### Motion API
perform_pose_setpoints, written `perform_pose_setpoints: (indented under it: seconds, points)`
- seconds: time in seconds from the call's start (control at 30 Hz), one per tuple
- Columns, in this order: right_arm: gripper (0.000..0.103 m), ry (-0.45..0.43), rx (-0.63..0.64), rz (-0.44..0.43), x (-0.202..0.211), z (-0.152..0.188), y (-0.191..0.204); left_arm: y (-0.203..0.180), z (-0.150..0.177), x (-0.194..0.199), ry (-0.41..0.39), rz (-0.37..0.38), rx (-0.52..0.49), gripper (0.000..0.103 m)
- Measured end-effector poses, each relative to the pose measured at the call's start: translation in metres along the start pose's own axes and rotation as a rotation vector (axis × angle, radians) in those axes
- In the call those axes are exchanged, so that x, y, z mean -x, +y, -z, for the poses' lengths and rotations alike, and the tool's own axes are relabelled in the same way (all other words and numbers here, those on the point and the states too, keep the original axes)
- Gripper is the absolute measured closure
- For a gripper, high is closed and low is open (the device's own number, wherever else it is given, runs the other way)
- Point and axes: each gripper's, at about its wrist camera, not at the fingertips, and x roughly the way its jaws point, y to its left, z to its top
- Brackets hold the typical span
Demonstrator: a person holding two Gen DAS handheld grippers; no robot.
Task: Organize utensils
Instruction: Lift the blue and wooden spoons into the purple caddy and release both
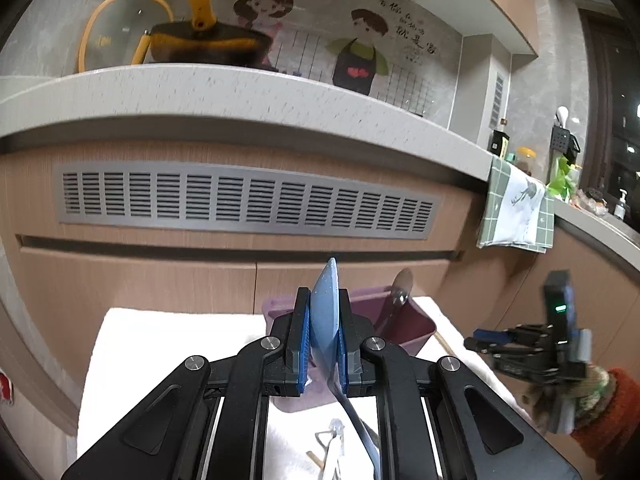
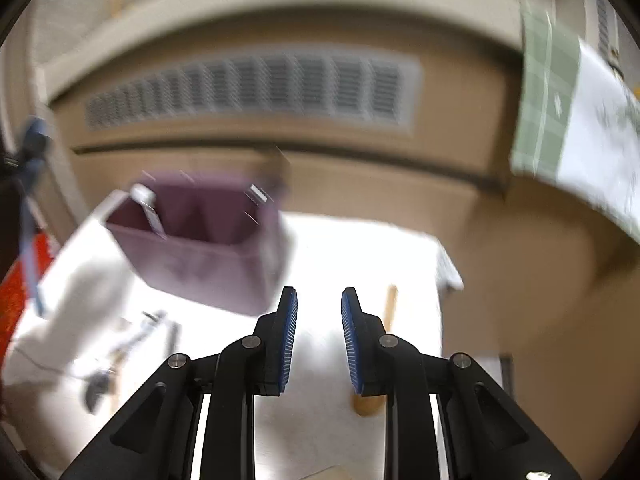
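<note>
Left gripper [image 1: 324, 332] pinches blue spatula [image 1: 326, 312] upright; right gripper [image 2: 319, 340] spread, angled down.

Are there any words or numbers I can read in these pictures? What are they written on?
Dark handwritten-style characters on the grey kitchen wall beside the cartoon cook in a black apron: too small and blurred to read.
Small dark bottle's label on the speckled stone counter: too small.
Right wrist view: blurred, no text.

Your left claw [image 1: 324, 336] is clamped, its blue pads [image 1: 303, 340] pressing something thin between them. Your right claw [image 2: 319, 340] points downward with jaws parted and empty, held in your gloved hand [image 1: 560, 396].
</note>
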Motion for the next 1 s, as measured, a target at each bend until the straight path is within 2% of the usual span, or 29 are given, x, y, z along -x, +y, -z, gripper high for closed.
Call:
perform_pose_setpoints:
  seconds: [0.23, 0.37, 0.43, 0.53, 0.8, 1.0]
  points:
    - [0.082, 0.123, -0.089, 0.121, -0.083, -0.001, -0.037, 0.001, 0.011, -0.009, 0.043, -0.018, -0.001, 0.091]
    - [0.082, 0.201, -0.193, 0.107, -0.109, -0.001, -0.057, 0.003, 0.016, -0.014, 0.066, -0.034, 0.008, 0.091]
    - [0.092, 0.198, -0.182, 0.091, -0.106, 0.0, -0.056, 0.002, 0.017, -0.016, 0.072, -0.04, 0.009, 0.091]
    - [0.092, 0.167, -0.155, 0.078, -0.085, 0.005, -0.05, 0.0, 0.021, -0.016, 0.076, -0.036, 0.013, 0.091]
    - [0.092, -0.028, -0.131, -0.067, 0.02, 0.041, -0.023, -0.013, 0.032, -0.013, 0.098, -0.028, 0.019, 0.091]
    - [0.093, -0.137, -0.102, -0.138, 0.064, 0.043, 0.003, -0.023, 0.035, 0.001, 0.079, -0.062, -0.005, 0.092]
